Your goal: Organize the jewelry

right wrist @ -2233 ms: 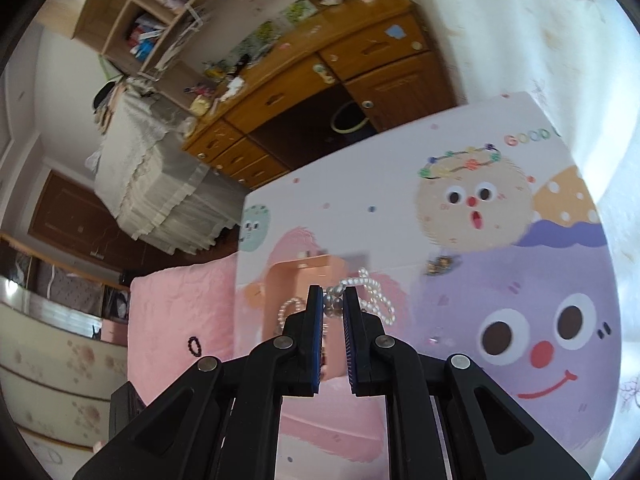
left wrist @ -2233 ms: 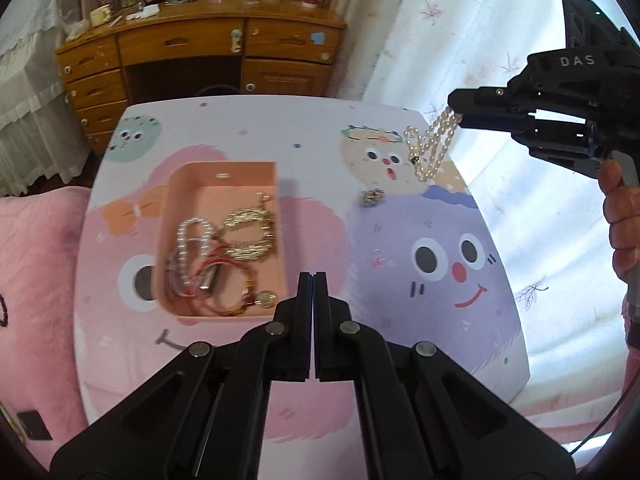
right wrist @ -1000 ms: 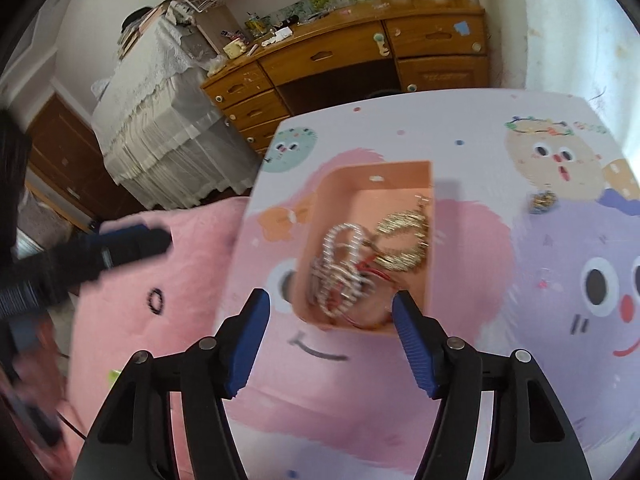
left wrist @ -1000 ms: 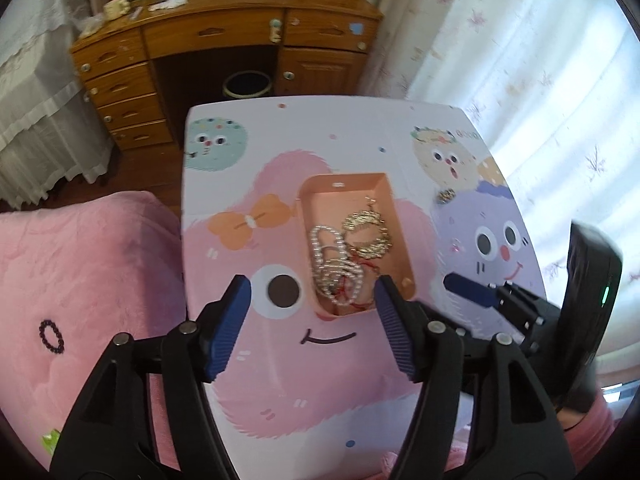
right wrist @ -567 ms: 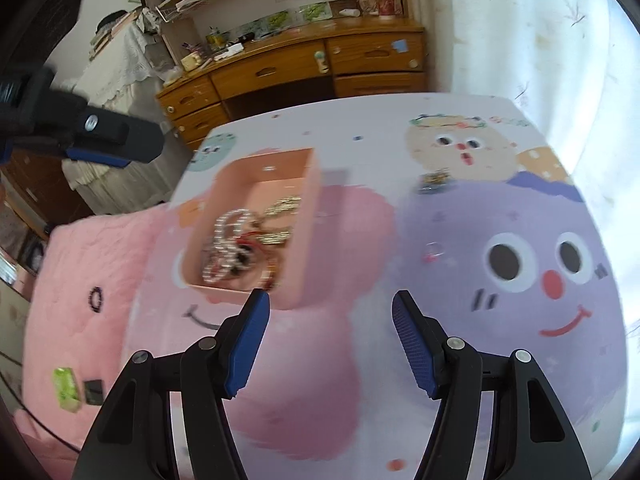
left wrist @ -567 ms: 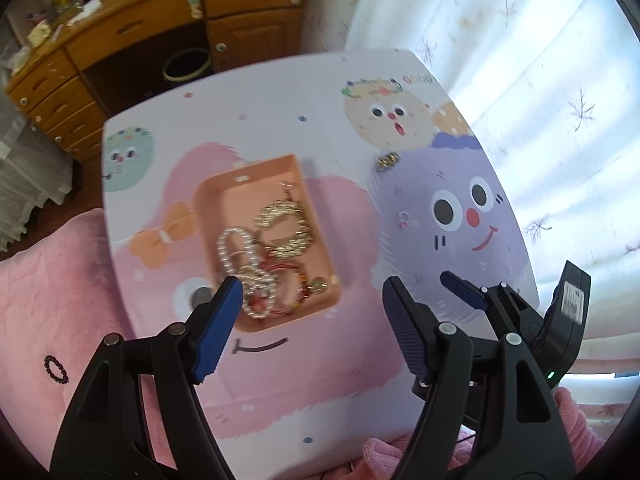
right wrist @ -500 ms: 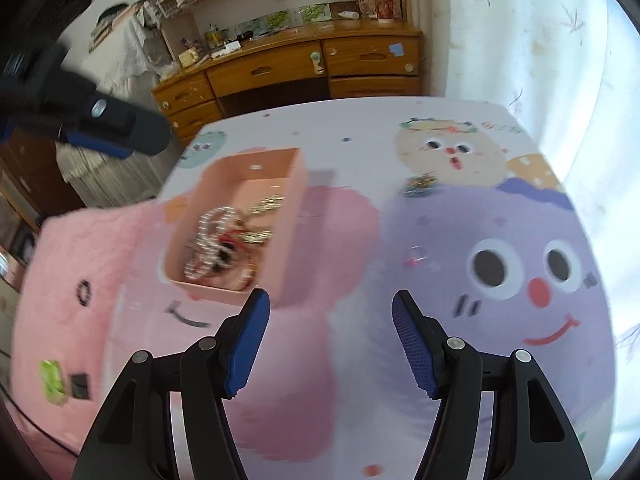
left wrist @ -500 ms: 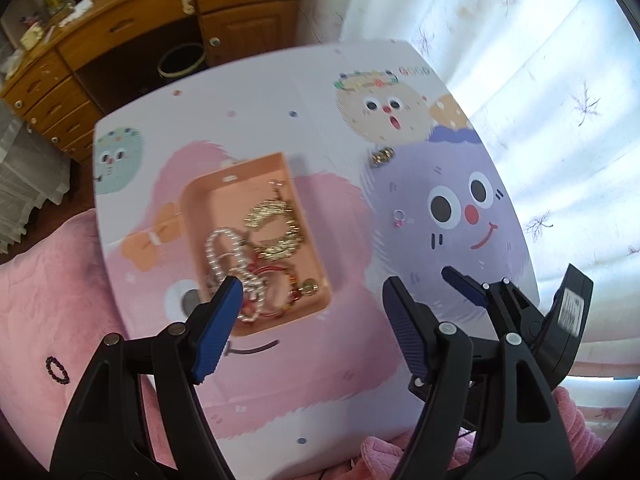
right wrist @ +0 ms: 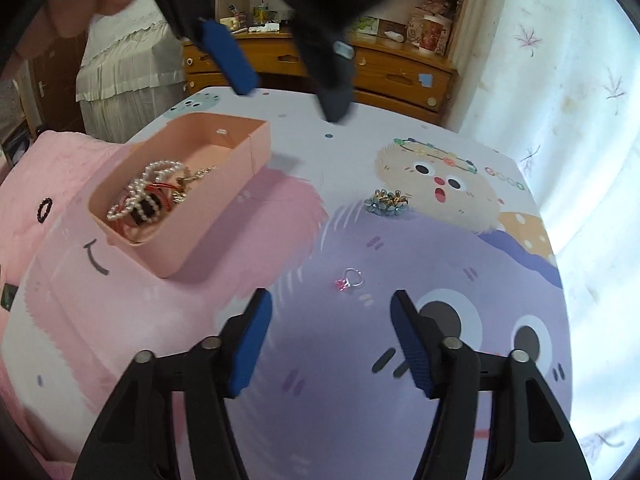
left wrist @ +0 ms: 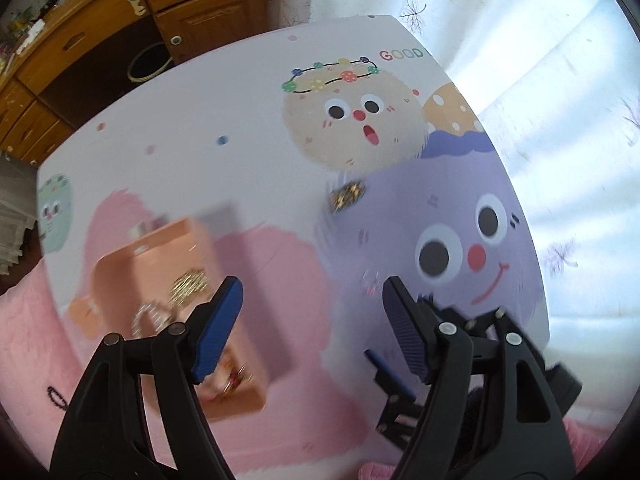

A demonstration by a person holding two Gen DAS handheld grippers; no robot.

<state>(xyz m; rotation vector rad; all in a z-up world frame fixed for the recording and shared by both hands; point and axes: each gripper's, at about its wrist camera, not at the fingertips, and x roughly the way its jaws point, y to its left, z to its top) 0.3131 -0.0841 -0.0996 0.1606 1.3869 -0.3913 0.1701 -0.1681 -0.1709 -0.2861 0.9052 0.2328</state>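
A pink tray point(right wrist: 208, 216) on the cartoon-printed table point(right wrist: 280, 152) holds a pearl string point(right wrist: 152, 180), gold pieces and red cord. A small ring with a pink stone point(right wrist: 349, 280) lies on the purple figure, just ahead of my right gripper point(right wrist: 332, 332), which is open and empty. A blue-flower brooch point(right wrist: 386, 202) lies farther back. My left gripper point(left wrist: 312, 320) is open and empty above the table; its view is blurred, showing the tray point(left wrist: 120, 264), brooch point(left wrist: 347, 196) and ring point(left wrist: 370, 282). The left gripper also shows at the top of the right wrist view point(right wrist: 280, 52).
A wooden desk with drawers point(right wrist: 392, 72) stands behind the table, with a white-draped bed point(right wrist: 124, 72) to its left. A pink blanket point(right wrist: 44, 176) lies along the table's left side. A curtained window point(right wrist: 580, 100) is on the right.
The pearl string went from my right gripper into the tray. Both grippers opened. Both have dropped closer to the table, the right one toward the ring.
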